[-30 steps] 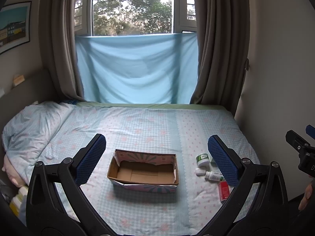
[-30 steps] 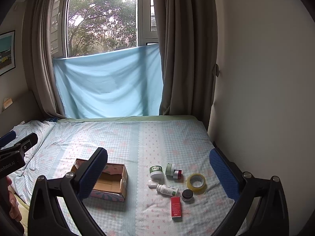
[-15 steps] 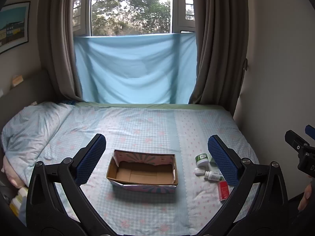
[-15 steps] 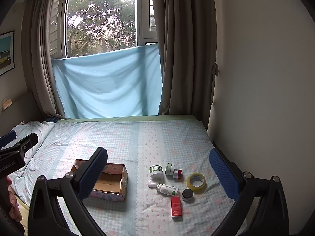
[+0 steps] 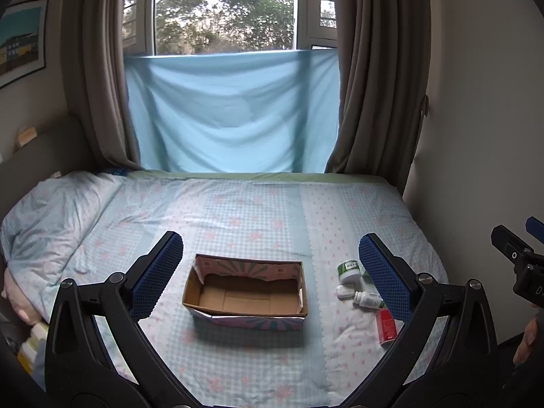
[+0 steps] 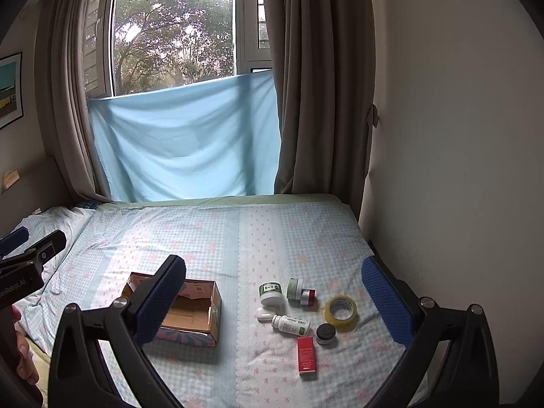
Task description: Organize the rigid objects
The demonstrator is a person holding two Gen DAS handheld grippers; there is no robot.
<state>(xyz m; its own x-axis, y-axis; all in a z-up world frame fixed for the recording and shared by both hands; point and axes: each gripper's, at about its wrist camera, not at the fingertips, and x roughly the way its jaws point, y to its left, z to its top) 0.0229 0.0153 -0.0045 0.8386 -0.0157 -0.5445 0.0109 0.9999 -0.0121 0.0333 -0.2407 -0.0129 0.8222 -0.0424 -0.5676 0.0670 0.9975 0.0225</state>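
Both grippers hover over the bed (image 6: pixel 210 238), jaws wide, holding nothing.
Cardboard box (image 5: pixel 245 289) sits apart from the bottles (perhaps seven small items) near the bed's right edge.

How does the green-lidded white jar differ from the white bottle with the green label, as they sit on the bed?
The green-lidded jar stands upright; the white bottle lies on its side. The jar is short and squat with a green lid on top; the bottle is slimmer and longer with a white cap. The jar sits farther up the bed; the bottle is nearer the camera. Both are white with green labels, outside the cardboard box.
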